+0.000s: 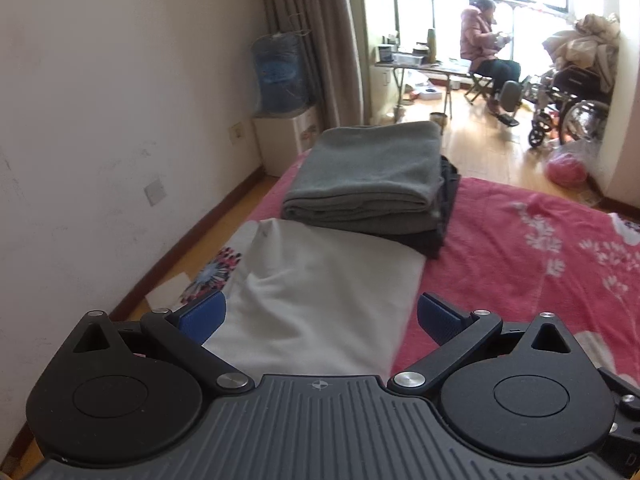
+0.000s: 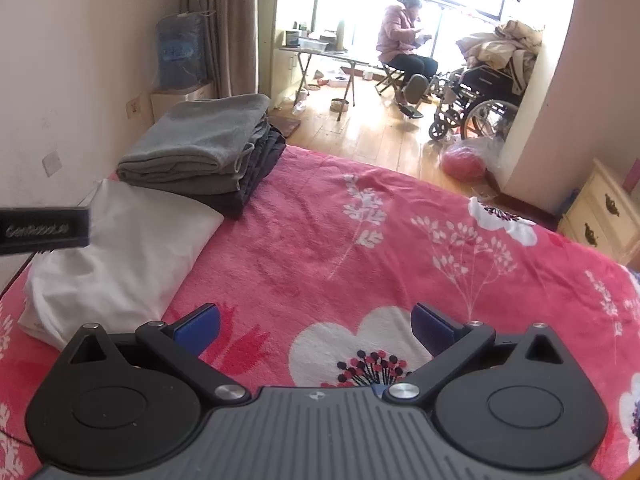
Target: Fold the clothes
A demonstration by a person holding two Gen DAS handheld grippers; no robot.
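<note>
A pink flowered bed blanket (image 2: 320, 220) filled the room; the folded white cloth garment (image 1: 312, 300) lay under the released left gripper (image 1: 320, 316), left of the released, empty right gripper (image 2: 316, 328)

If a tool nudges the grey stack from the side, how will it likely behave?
The grey stack is soft folded cloth, so it would probably deform rather than slide stiffly. Its top layer looks loose, so it may shear off the dark garment beneath. It rests partly on the white cloth, which could drag along.

The dark garment (image 1: 448, 196) hides mostly under the grey stack (image 1: 368, 172); the white garment's (image 1: 316, 300) near end disappears behind the gripper body.
</note>
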